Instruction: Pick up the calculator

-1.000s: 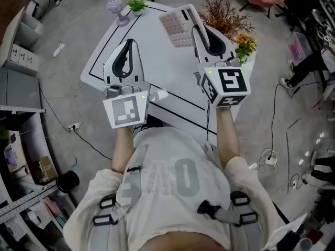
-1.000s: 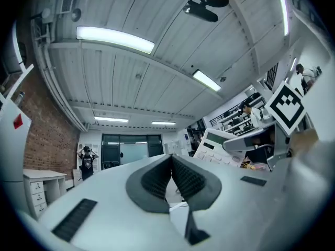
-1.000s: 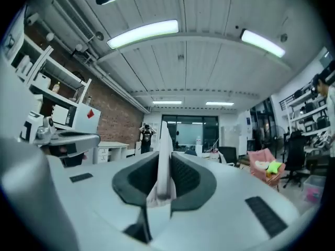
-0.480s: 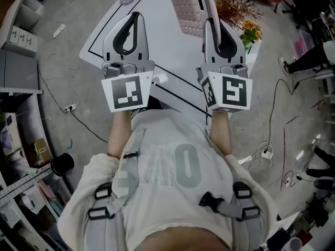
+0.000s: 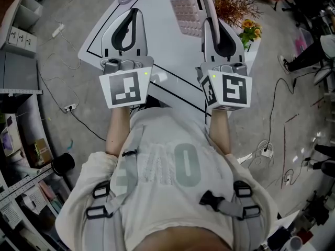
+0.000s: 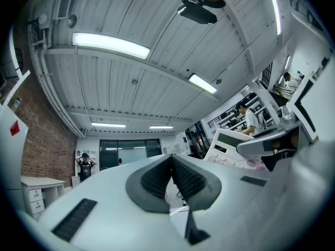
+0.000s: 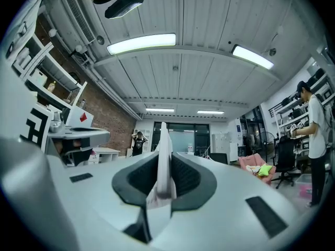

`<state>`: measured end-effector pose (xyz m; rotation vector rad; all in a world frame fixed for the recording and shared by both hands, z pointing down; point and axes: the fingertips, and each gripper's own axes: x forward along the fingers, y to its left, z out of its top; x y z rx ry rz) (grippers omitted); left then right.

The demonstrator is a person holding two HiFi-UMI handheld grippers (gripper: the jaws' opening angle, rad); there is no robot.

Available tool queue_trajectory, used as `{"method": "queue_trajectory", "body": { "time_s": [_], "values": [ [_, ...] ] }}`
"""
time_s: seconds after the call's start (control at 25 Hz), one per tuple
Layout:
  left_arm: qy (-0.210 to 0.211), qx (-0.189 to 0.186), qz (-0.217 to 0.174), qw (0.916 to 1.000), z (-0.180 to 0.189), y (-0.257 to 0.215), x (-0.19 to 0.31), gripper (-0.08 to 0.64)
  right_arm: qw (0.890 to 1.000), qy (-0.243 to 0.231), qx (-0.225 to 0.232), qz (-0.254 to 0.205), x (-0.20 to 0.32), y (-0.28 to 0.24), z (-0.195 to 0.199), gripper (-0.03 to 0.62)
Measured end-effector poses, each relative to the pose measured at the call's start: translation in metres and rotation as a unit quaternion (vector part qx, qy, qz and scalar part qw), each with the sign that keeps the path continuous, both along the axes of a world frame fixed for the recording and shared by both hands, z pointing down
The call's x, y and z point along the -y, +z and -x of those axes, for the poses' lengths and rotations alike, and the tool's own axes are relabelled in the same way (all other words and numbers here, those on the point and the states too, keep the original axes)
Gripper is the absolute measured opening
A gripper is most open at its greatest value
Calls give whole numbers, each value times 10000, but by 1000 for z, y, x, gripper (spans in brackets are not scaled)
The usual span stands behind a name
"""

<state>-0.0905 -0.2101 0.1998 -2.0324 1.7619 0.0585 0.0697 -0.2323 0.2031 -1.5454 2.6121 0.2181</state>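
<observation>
Calculator [image 5: 186, 15] held edge-up, lengthwise in right gripper [image 5: 207, 7].

White calc [image 5: 188, 15], pinkish keys, clamped edge-on in R claw [image 5: 207, 10].

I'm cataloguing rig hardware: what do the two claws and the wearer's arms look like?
The left claw and right claw are matching pale grey tapered shells, each ringing a black-lined teardrop opening, with dark ribbed pads inside. Each carries a white cube printed with black square markers, plus a small green light. The arms are bare below a pale T-shirt's short sleeves.
</observation>
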Motion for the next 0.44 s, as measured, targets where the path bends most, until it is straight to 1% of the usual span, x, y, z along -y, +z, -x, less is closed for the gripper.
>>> {"method": "queue_trajectory", "body": {
  "time_s": [0.04,0.16,0.32,0.44],
  "values": [
    [0,37,19,10000,0,2,0,21,10000,11,-10,7,0,0,-1,73],
    [3,86,310,9995,-2,11,3,21,10000,28,-40,20,2,1,-2,74],
    [45,127,119,9998,-7,7,6,21,9999,12,-86,74,5,5,-3,74],
    [103,16,13,9999,-13,0,8,21,9997,-12,-200,114,7,9,-4,74]
  ]
}}
